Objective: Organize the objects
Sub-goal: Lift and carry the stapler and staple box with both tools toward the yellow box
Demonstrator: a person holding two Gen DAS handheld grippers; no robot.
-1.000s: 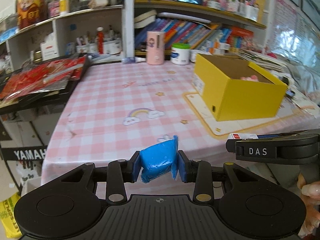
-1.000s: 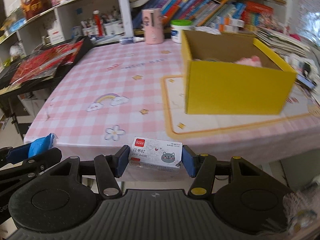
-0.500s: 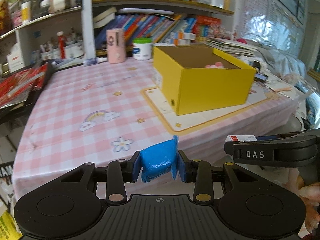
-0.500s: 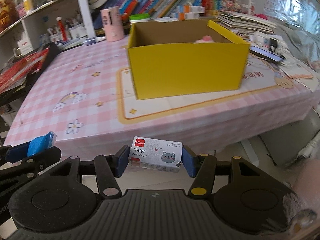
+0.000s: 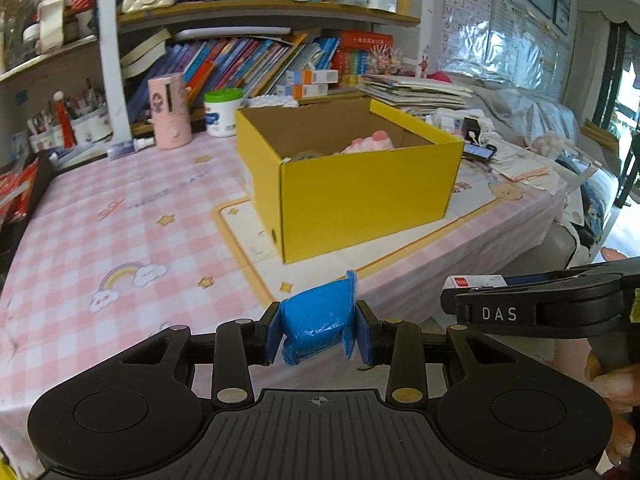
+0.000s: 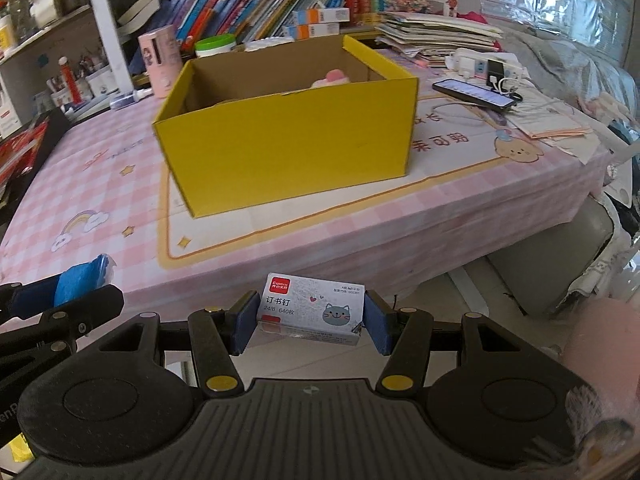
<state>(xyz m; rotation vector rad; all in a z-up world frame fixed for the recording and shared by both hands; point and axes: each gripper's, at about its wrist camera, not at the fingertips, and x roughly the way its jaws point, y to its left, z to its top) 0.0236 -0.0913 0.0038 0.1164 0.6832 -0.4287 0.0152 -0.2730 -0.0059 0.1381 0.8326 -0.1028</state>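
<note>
While the left gripper (image 5: 319, 330) clamps a blue packet (image 5: 316, 322), the right gripper (image 6: 311, 320) clamps a staple box (image 6: 312, 308) short of the yellow box (image 6: 288, 136).

Left gripper (image 5: 319, 332): fingers clamped on a blue packet (image 5: 318, 322), held level.
Right gripper (image 6: 311, 318): fingers clamped on a staple box (image 6: 312, 309), level, beside the left.

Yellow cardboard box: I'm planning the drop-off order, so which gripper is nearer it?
Hard to call. Left gripper faces the yellow cardboard box's near-left corner; right gripper faces its front wall, both short of the table edge.
</note>
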